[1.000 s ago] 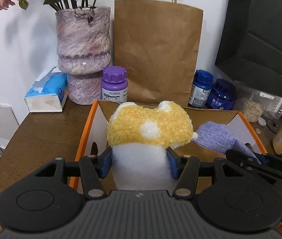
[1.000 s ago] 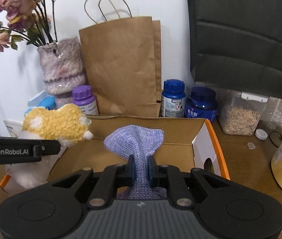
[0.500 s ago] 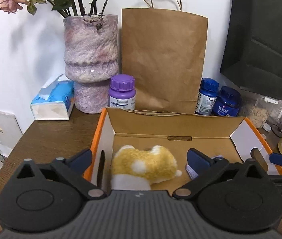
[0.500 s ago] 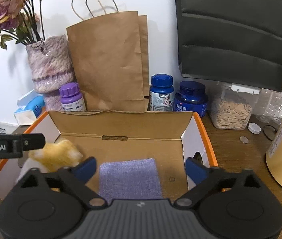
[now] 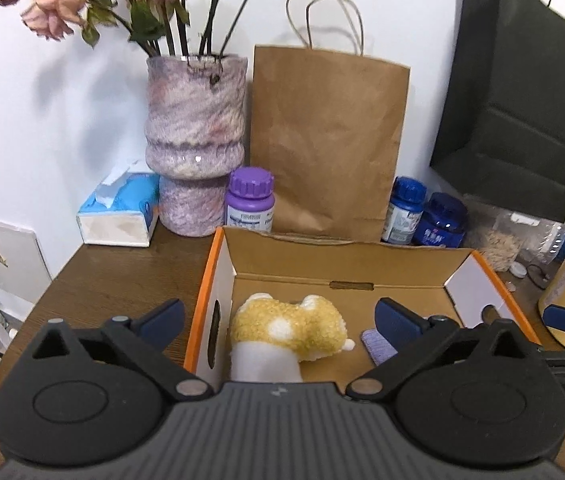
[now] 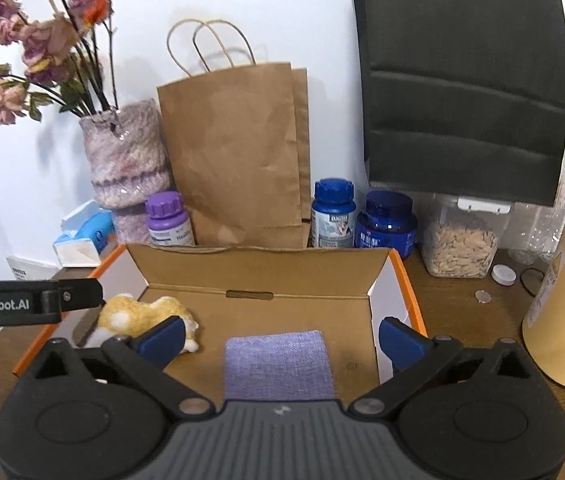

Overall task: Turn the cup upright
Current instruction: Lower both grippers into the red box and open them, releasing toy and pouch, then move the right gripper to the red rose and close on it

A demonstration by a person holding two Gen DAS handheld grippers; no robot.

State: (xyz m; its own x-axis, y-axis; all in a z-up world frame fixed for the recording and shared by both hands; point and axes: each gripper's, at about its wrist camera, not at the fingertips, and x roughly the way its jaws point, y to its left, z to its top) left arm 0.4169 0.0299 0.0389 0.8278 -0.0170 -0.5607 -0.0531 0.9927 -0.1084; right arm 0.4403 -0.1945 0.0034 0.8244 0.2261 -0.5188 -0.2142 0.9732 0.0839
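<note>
Both grips have just let go. A second ago my left gripper [image 5: 278,316] was clamped on the yellow plush toy [image 5: 288,330], held up over the cardboard box [image 5: 346,248], and my right gripper [image 6: 282,336] was pinching the purple cloth [image 6: 278,360] into a bunch. Now the left fingers stand wide apart with nothing pressed between them, and the toy lies inside the box against its left wall. The right fingers are opening too, clear of the cloth, which lies flat on the box floor just ahead of them, a little apart from the toy.

For the task this tells me little that helps. Both hands are free, which I judge a good starting point for a fresh grasp, but what I have put down is a toy and a cloth, not a cup.

As for the cup itself, I cannot find one in either view. The box holds only those two soft things. Around it on the worktop [image 5: 122,276] I see a fuzzy vase [image 5: 196,136] with dried flowers, a tissue pack, paper bags, pill jars and a tub of seeds, none of it a tipped-over cup. So I cannot say how it lies or what it looks like; I judge that it sits out of frame, and the flip is not yet begun.
</note>
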